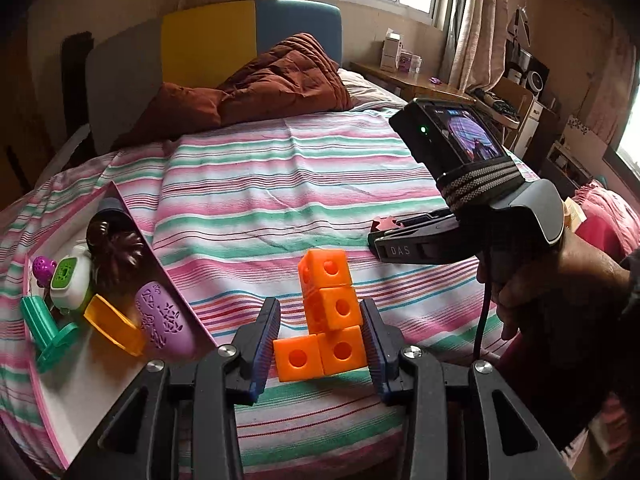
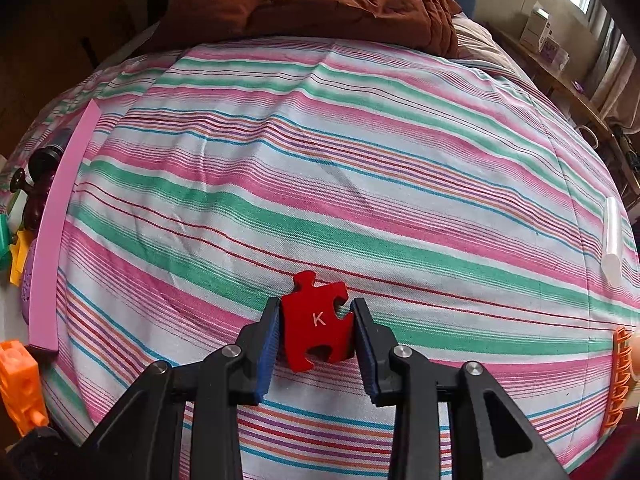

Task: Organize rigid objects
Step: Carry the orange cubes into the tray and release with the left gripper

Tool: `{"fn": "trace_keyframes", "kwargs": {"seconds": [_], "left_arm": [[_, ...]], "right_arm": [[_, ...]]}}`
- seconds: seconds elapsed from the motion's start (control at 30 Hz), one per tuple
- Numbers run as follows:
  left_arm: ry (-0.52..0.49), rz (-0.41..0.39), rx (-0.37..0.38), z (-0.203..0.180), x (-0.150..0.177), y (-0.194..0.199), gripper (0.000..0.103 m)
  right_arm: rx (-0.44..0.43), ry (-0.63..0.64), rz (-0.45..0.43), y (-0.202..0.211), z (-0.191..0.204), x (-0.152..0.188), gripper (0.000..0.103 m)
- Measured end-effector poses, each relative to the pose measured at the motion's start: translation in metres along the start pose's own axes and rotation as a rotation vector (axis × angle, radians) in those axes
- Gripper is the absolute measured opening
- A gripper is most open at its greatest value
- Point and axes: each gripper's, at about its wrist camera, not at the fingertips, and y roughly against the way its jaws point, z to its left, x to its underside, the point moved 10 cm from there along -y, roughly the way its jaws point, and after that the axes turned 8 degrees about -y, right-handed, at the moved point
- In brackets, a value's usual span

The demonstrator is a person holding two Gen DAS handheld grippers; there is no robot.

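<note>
Orange blocks (image 1: 326, 316), four holed cubes locked into an L, sit pinched between the jaws of the left gripper (image 1: 322, 344), lifted just clear of the striped bedsheet (image 1: 248, 192) and to the right of the pink-edged tray (image 1: 120, 380). The tray already holds a purple oval (image 1: 162, 326), an orange ring (image 1: 114, 330), a green stand (image 1: 44, 330) and a dark flower-shaped mould (image 1: 120, 248). Further right of the tray, the right gripper (image 2: 316, 330) has its jaws pinched on a red puzzle piece (image 2: 316, 322) marked K, which rests on the sheet. The step in hand appears to be collection: both pieces gripped, neither yet stowed. The next move likely calls for carrying the blocks leftward over the tray's raised edge and lowering them into its bare near end. A white tube (image 2: 612, 236) and an orange comb-like part (image 2: 618, 376) lie far right of the tray, unsorted.
</note>
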Motion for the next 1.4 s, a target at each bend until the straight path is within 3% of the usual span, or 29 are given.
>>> {"fn": "trace_keyframes", "kwargs": {"seconds": [0.63, 0.8, 0.93, 1.1, 1.27, 1.4], "left_arm": [[0.124, -0.008, -0.035, 0.040, 0.014, 0.019, 0.041], [0.229, -0.037, -0.065, 0.077, 0.017, 0.037, 0.041], [0.332, -0.045, -0.138, 0.125, 0.034, 0.052, 0.041], [0.469, 0.016, -0.238, 0.182, 0.077, 0.052, 0.041], [0.551, 0.081, -0.235, 0.196, 0.104, 0.038, 0.041], [0.554, 0.111, -0.225, 0.195, 0.108, 0.028, 0.041]], "right_arm": [[0.049, 0.058, -0.027, 0.001, 0.005, 0.001, 0.033], [0.058, 0.069, -0.032, 0.000, 0.007, 0.001, 0.033], [0.062, 0.074, -0.034, 0.000, 0.008, 0.000, 0.033], [0.068, 0.084, -0.036, 0.000, 0.009, 0.000, 0.033], [0.072, 0.087, -0.038, 0.000, 0.008, 0.000, 0.033], [0.071, 0.086, -0.038, 0.001, 0.007, 0.001, 0.033]]}}
